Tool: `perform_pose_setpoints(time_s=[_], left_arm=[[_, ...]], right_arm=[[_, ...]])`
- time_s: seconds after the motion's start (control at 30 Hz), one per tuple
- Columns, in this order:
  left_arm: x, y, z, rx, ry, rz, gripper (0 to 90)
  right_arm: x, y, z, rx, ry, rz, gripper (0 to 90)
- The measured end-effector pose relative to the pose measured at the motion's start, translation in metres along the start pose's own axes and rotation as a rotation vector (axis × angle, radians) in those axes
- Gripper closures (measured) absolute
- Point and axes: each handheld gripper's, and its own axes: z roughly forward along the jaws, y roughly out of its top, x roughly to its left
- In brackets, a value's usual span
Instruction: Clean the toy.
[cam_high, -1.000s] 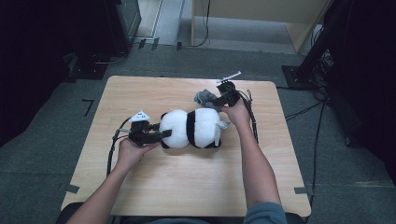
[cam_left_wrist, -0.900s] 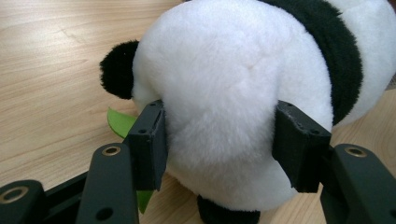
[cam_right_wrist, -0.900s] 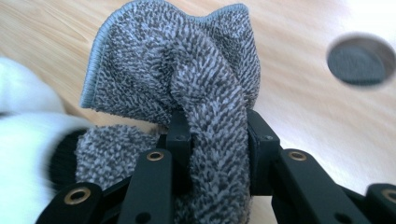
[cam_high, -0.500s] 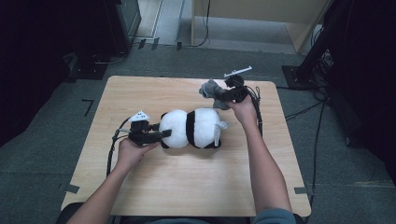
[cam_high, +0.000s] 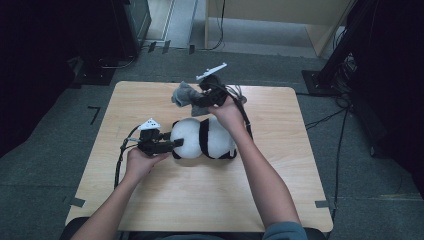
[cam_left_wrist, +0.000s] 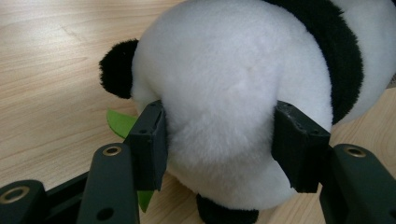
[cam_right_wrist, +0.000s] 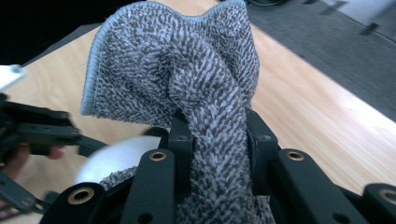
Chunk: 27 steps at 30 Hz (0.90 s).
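Observation:
A black-and-white plush panda (cam_high: 202, 138) lies on its side in the middle of the wooden table (cam_high: 150, 200). My left gripper (cam_high: 176, 144) is shut on the panda's white rounded end (cam_left_wrist: 219, 93), a pad pressing into each side. A green felt leaf (cam_left_wrist: 120, 123) pokes out beneath the plush. My right gripper (cam_high: 196, 102) is held in the air above and behind the panda, shut on a bunched grey woven cloth (cam_high: 184, 94). The cloth (cam_right_wrist: 187, 65) fans out above the pinching pads (cam_right_wrist: 180, 140), and the left gripper (cam_right_wrist: 37, 130) shows beyond it.
Dark equipment and cables (cam_high: 345, 75) stand on the grey carpet to the right of the table. A black stand (cam_high: 130, 30) is at the back left. Tape marks (cam_high: 322, 203) sit near the table's front corners.
My right gripper has lifted the grey cloth off the table and carried it up and leftward, over the panda. The left gripper and panda have stayed still.

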Motion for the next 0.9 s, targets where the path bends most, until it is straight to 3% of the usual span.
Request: perform_pose_setpoints(time_s=[0.23,0.37,0.5,0.67,0.9], left_arm=[[0.0,0.0,0.0,0.0,0.002,0.004,42.0],[0.0,-0.001,0.0,0.003,0.004,-0.001,42.0],[-0.001,0.0,0.001,-0.001,0.007,0.003,42.2],[0.0,0.0,0.0,0.003,0.002,0.006,42.2],[0.0,0.0,0.001,-0.005,-0.005,0.002,42.1]], right_arm=[[0.035,0.0,0.041,0.077,0.062,-0.065,69.9],[0.041,-0.012,0.056,0.142,0.045,-0.118,70.0],[0.033,-0.016,0.052,0.129,0.057,-0.09,70.0],[0.022,-0.02,0.044,0.141,0.033,-0.065,69.9],[-0.007,-0.035,0.032,0.149,0.0,0.003,69.8]])
